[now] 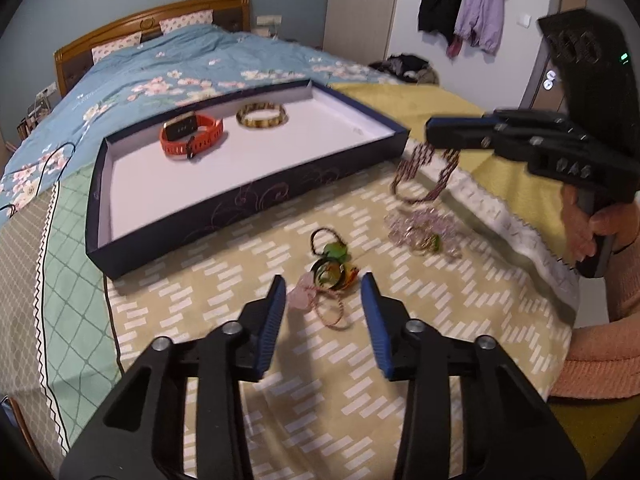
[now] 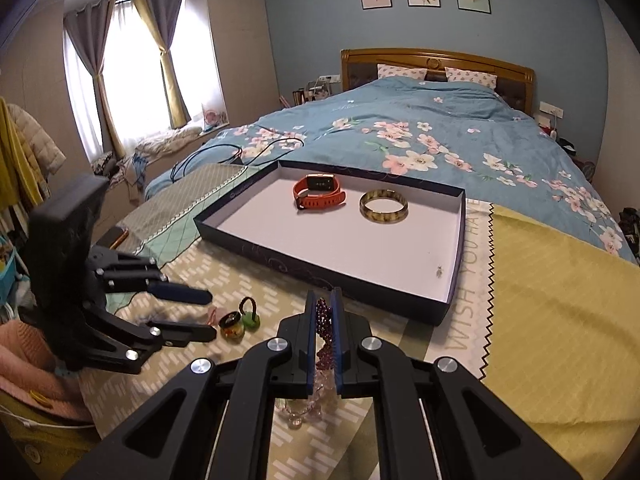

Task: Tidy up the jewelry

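Observation:
A shallow dark-blue tray (image 1: 256, 200) (image 2: 320, 276) with a white floor lies on the bed. It holds an orange watch (image 1: 192, 136) (image 2: 320, 192) and an amber bangle (image 1: 262, 116) (image 2: 383, 205). My right gripper (image 2: 323, 300) (image 1: 430, 136) is shut on a dark purple bead bracelet (image 2: 324, 316) (image 1: 424, 176), which hangs above the cover just short of the tray's near rim. Below it lies a pile of clear pink beads (image 1: 424, 232) (image 2: 304, 412). My left gripper (image 1: 322, 286) (image 2: 208, 316) stands open, with nothing pressed. Just ahead of its tips are green and amber ornament hair ties (image 1: 332, 268) (image 2: 238, 322) and a pink cord bracelet (image 1: 324, 308).
The tray rests on a beige patterned cover (image 1: 224, 320) beside a yellow cloth (image 2: 560, 320). Behind it lies a blue floral quilt (image 2: 400, 136) with a dark cable (image 2: 224, 152). A hand (image 1: 584, 236) in a pink sleeve holds the right gripper's handle. Coats (image 1: 472, 4) hang on the wall.

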### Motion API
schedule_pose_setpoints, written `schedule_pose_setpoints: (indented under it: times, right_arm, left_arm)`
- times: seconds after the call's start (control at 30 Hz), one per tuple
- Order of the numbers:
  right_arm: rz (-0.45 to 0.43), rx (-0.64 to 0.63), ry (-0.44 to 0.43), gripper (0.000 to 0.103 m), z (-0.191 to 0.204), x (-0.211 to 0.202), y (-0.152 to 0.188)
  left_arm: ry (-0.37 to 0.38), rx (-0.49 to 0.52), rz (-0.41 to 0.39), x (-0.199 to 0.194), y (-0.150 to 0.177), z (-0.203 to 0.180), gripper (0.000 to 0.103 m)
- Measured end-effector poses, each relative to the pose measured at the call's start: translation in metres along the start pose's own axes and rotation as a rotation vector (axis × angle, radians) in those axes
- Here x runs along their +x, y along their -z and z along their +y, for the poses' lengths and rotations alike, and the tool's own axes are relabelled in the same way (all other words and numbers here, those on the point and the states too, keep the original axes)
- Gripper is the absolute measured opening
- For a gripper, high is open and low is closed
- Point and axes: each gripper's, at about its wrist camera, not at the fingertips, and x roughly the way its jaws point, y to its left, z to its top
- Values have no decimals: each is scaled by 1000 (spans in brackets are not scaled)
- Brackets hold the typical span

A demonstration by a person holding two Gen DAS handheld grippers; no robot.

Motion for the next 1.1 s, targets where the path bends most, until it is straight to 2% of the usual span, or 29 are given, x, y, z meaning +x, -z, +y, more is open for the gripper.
schedule_pose_setpoints:
  times: [0.17, 0.23, 0.37, 0.73, 0.93, 1.03, 1.07, 1.1]
  right_arm:
    - [-6, 31, -20, 6, -1, 3, 2]
    - [-10, 41, -27, 6, -2, 4, 3]
    - [-15, 58, -42, 6, -2, 5, 4]
    - [-27, 75, -55, 6, -3, 3, 1]
    - [-26, 91, -50, 6, -7, 6, 1]
    - [-26, 94, -50, 6, -8, 6, 2]
    - [-25, 95, -51, 6, -7, 7, 3]
    - [-23, 95, -50, 6, -8, 8, 3]
  left_arm:
    - [-6, -23, 25, 3, 3, 6, 21]
    - [-6, -30, 31, 3, 5, 6, 19]
    - [-4, -44, 17, -1, 6, 7, 6]
    - [1, -67, -32, -16, 5, 10, 4]
    - [-25, -84, -28, -15, 7, 16, 4]
    - [-62, -95, -27, -16, 8, 20, 4]
    - [-83, -93, -34, -18, 8, 20, 5]
    - [-87, -87, -42, -19, 8, 20, 11]
